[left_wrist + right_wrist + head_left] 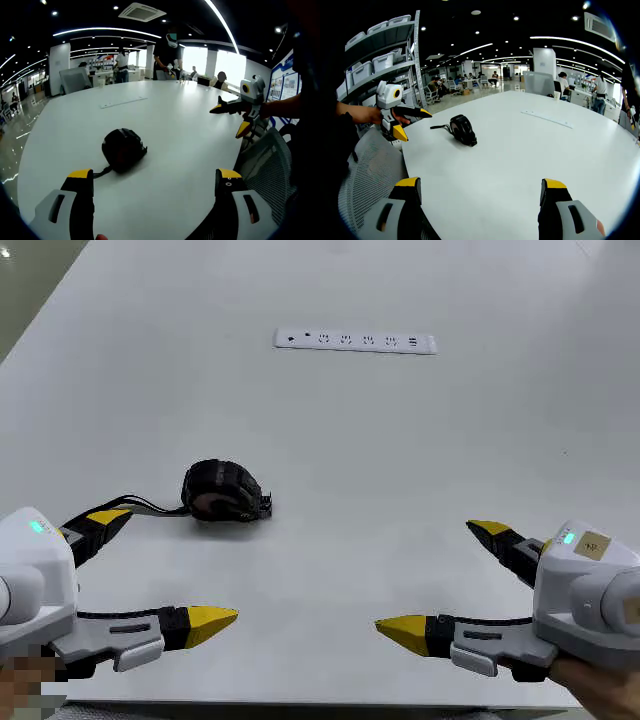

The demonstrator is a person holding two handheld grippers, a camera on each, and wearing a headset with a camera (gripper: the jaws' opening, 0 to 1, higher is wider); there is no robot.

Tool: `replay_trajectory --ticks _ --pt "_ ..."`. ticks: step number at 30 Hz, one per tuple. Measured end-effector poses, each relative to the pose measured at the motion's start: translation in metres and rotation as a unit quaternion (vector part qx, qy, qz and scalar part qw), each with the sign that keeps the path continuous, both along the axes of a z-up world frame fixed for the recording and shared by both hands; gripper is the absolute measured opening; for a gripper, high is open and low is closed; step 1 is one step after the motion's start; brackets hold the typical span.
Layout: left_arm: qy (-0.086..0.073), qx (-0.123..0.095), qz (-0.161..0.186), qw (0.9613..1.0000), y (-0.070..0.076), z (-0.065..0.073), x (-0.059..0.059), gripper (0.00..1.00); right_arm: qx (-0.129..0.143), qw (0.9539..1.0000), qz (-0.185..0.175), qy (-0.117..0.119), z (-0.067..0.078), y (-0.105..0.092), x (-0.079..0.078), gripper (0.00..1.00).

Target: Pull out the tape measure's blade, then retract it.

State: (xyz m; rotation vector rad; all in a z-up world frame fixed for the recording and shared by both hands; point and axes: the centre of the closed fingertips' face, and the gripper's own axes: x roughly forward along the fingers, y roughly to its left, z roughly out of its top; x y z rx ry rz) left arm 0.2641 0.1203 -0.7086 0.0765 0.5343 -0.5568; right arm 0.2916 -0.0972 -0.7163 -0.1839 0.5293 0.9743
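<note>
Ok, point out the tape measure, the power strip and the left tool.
tape measure [222, 491], head view, middle of its black case.
power strip [355, 340], head view, middle of its white top.
left tool [178, 563], head view, midway between its yellow tips.

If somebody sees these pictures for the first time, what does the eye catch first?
The black tape measure lies on the white table, just ahead of the left tool. Next come the yellow tips of both open tools, with the right tool opposite, and the white power strip at the far side.
</note>
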Motion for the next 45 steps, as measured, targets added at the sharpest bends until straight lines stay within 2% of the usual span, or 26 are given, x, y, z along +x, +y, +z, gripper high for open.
replay_trajectory --ticks 14,27,31,45 --pt "-0.002 0.001 0.002 1.0000 0.0020 0.0010 -0.0006 0.99 0.002 1.0000 -0.002 0.001 0.0014 -0.0010 0.0011 0.99" --pt "-0.003 0.007 0.000 1.0000 0.0054 0.0007 0.0011 0.99 -0.008 1.0000 0.001 0.001 -0.0027 -0.0025 0.0022 0.99" --pt "-0.002 0.009 -0.002 1.0000 0.0063 0.0000 0.0020 0.99 -0.009 0.9999 0.003 -0.005 -0.0019 -0.0018 0.0039 0.99" --pt "0.006 0.023 -0.017 0.9996 0.0099 -0.0034 0.0077 0.99 -0.014 0.9998 0.014 0.007 -0.0056 -0.0012 0.0076 0.99"
